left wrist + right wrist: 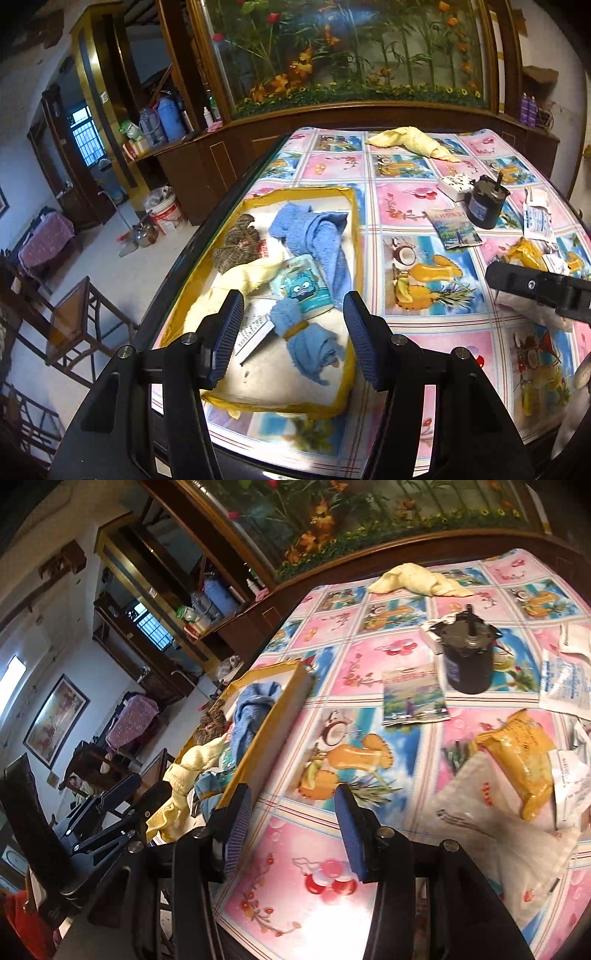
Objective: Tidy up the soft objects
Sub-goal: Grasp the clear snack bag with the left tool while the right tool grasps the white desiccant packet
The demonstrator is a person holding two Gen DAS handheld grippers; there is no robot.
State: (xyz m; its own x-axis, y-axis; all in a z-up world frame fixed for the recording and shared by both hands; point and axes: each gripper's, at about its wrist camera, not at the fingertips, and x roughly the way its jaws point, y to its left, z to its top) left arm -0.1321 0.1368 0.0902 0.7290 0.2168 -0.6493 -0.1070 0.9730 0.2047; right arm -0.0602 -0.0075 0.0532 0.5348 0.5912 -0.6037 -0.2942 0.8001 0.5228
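A shallow yellow-rimmed tray (355, 236) holds a blue towel (317, 236), a yellow cloth (251, 273), a dark patterned pouch (236, 243), a cartoon packet (303, 288) and a small blue cloth bundle (310, 347) tied with a band. My left gripper (293, 332) hovers open above that bundle, holding nothing. My right gripper (293, 830) is open over bare tablecloth to the right of the tray (273, 734), with nothing between its fingers. Another yellow cloth (417, 578) lies at the table's far end. A white plastic bag (480, 812) and an orange packet (517, 753) lie at the right.
A black motor (467, 661) stands mid-table beside a white box (456, 184). A picture packet (413, 698) and white sachets (565, 683) lie nearby. The table's left edge drops to the floor, with chairs and a bucket (168, 214) below. A wooden cabinet stands behind the table.
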